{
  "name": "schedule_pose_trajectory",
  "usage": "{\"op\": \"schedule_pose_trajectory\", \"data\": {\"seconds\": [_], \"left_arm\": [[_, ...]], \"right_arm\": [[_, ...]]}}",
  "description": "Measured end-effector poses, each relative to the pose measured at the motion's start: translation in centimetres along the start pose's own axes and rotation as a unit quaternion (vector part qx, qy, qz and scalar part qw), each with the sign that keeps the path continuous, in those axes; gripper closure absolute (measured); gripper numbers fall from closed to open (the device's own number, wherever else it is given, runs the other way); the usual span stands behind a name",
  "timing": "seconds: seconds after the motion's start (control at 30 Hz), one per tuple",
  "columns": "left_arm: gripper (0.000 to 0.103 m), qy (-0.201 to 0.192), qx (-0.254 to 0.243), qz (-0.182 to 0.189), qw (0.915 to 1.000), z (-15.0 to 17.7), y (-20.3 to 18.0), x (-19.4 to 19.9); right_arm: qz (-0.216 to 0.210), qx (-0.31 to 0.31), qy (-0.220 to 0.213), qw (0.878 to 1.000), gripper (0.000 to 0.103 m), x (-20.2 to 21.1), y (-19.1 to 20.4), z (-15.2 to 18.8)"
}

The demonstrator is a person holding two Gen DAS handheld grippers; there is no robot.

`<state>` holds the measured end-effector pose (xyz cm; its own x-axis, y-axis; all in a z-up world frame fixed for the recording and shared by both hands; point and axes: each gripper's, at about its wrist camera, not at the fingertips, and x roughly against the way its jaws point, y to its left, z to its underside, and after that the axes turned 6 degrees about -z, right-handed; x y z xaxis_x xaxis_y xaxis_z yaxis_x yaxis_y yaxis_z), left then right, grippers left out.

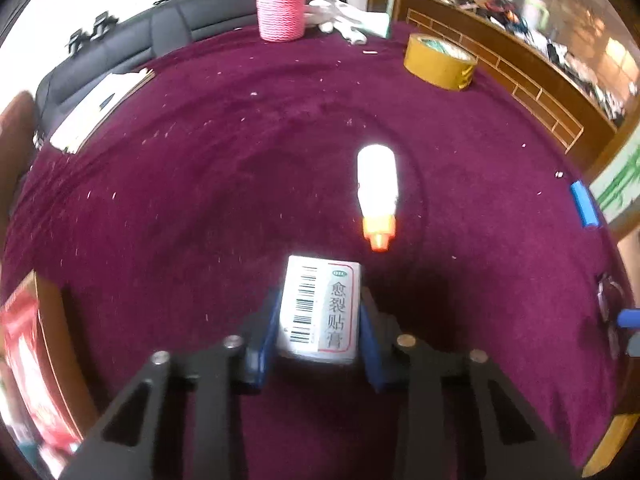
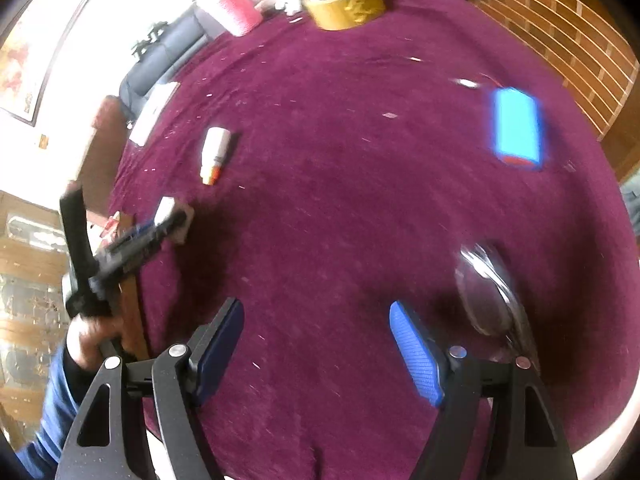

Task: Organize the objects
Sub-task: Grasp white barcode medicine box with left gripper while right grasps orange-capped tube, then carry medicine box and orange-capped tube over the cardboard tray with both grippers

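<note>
Landmark: white bottle [image 1: 378, 184] with an orange cap, lying on its side on the maroon tablecloth [image 1: 200, 200].
Small box: a white carton [image 1: 320, 308] with a barcode and printed characters sits just on the near side of the bottle's cap, apart from it.
Box relative to left gripper: the carton lies between the two blue pads of the left gripper [image 1: 318, 320]; both pads bear on its side faces, so the gripper pinches the carton.
Box and cloth: whether the carton rests on the cloth or is lifted clear cannot be told.
Left gripper pose: tilted steeply down toward the cloth; in the right wrist view it [image 2: 160, 232] reaches in from the table's left edge, with the carton [image 2: 172, 216] at its tip, near the bottle [image 2: 216, 152].
Left hand: a hand [image 2: 90, 334] wraps the black handle at the table's edge; a blue sleeve [image 2: 52, 408] follows behind it.
Right gripper: jaws spread wide over bare cloth, nothing between the pads [image 2: 316, 344]; well apart from the bottle, on its near right side.
Right gripper pose: angled down at the cloth.
Tape roll: a yellow-brown roll [image 1: 440, 62] stands far beyond the bottle, to its right.
Pink basket: a corded pink container [image 1: 280, 4] stands far beyond the bottle, to its left.
Blue block: a blue rectangular object [image 2: 516, 128] lies well right of the bottle; blurred.
Glass item: a clear rounded object [image 2: 486, 292] lies near the right gripper's right finger; form unclear.
</note>
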<state>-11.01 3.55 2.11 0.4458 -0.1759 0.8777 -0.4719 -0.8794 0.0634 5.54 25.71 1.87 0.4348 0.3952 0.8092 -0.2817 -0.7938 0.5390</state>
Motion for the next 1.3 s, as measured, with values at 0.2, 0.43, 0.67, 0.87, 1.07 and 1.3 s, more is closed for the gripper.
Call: {"op": "schedule_pose_trajectory", "data": {"seconds": [0.2,0.43,0.67,0.87,1.07,1.3], "left_arm": [[0.069,-0.008,0.034,0.003,0.9994,4.9,0.1,3.2],[0.069,-0.007,0.071,-0.016,0.9973,11.7,0.2,6.5],[0.068,-0.007,0.087,-0.041,0.9953,15.1,1.7,7.7],[0.070,-0.005,0.094,-0.045,0.9945,16.2,2.6,7.9],[0.070,-0.006,0.081,-0.052,0.9954,16.2,2.1,7.6],[0.070,-0.009,0.076,-0.057,0.9955,15.2,1.7,7.3]], "right_arm": [[-0.010,0.024,0.013,1.000,0.023,-3.4,5.2,-4.7],[-0.002,0.030,0.024,0.999,0.023,-9.6,10.7,-10.0],[0.054,0.019,0.026,0.998,0.040,-15.0,12.4,-13.3],[0.099,0.047,0.026,0.994,0.070,-17.3,12.7,-14.0],[0.099,0.107,0.028,0.989,0.072,-16.3,13.1,-12.0],[0.057,0.164,0.024,0.984,0.073,-11.9,13.3,-6.3]]}}
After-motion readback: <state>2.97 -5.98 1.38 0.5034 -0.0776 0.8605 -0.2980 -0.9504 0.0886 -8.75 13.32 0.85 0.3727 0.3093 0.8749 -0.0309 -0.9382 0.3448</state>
